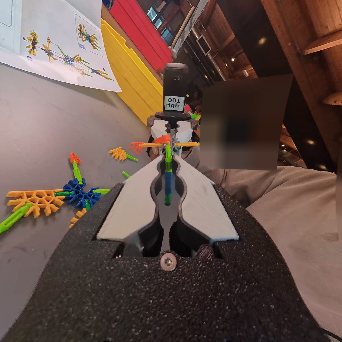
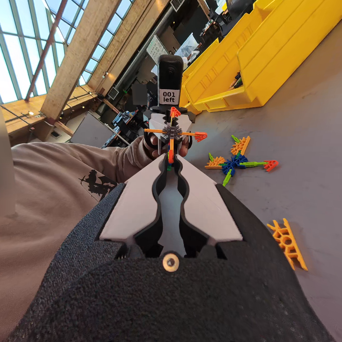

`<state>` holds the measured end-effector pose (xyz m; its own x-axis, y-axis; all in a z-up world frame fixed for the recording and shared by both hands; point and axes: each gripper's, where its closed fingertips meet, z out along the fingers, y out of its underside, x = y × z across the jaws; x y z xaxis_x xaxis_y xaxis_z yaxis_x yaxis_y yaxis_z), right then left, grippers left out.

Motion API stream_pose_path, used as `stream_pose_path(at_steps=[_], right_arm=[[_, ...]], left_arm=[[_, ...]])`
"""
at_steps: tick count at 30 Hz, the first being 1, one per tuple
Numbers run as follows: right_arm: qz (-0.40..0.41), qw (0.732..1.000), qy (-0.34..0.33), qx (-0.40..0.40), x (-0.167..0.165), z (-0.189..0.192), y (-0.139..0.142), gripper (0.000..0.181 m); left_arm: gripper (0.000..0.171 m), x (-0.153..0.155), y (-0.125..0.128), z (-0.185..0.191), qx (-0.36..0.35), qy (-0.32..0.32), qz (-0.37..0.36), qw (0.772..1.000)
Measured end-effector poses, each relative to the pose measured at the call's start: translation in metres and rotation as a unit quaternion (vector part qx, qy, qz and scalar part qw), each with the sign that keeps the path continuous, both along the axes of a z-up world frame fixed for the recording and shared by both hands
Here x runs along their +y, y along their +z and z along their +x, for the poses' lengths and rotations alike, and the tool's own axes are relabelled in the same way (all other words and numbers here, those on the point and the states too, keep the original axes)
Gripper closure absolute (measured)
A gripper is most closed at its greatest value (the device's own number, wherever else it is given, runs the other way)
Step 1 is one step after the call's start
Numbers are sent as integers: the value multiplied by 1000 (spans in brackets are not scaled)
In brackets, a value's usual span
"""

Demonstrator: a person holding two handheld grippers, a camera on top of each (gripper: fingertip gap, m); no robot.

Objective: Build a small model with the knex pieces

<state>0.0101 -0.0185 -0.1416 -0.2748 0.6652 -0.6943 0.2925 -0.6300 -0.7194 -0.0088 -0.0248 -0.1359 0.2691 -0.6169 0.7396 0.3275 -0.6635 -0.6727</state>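
My left gripper (image 1: 168, 157) is shut on a green and blue rod piece (image 1: 168, 180) that runs lengthwise between its fingers. The rod's far end meets a grey hub (image 1: 174, 143) with orange rods (image 1: 188, 144) and red end connectors (image 1: 136, 147) sticking out sideways. My right gripper (image 2: 171, 157) faces the left one and is shut on a red-tipped orange rod (image 2: 171, 146) that leads to the same grey hub (image 2: 172, 132). The two grippers meet tip to tip above the grey table (image 1: 55, 129), with the assembly held between them. The right gripper also shows in the left wrist view (image 1: 171, 137), the left in the right wrist view (image 2: 170, 127).
A blue-hub assembly (image 1: 77, 192) with orange fans (image 1: 35, 200) and green rods lies on the table, also in the right wrist view (image 2: 234, 163). A small orange fan (image 1: 120, 153) and a loose one (image 2: 286, 244) lie nearby. An instruction sheet (image 1: 55, 46), yellow bins (image 2: 277, 55) and a red bin (image 1: 140, 31) stand behind. The grippers are tip to tip, or close to it.
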Motion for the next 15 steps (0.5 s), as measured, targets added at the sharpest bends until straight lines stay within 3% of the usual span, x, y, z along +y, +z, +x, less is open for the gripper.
stream_pose_path(at_steps=[7,11,15], right_arm=[[-8,998,18,55,-6,3,19,179],[-9,998,11,59,-6,2,20,179],[-26,996,26,75,-14,1,27,180]], left_arm=[[166,-12,15,6,-42,-44,15,998],[149,-20,10,18,-13,-74,32,997],[166,-28,9,27,11,-91,52,994]])
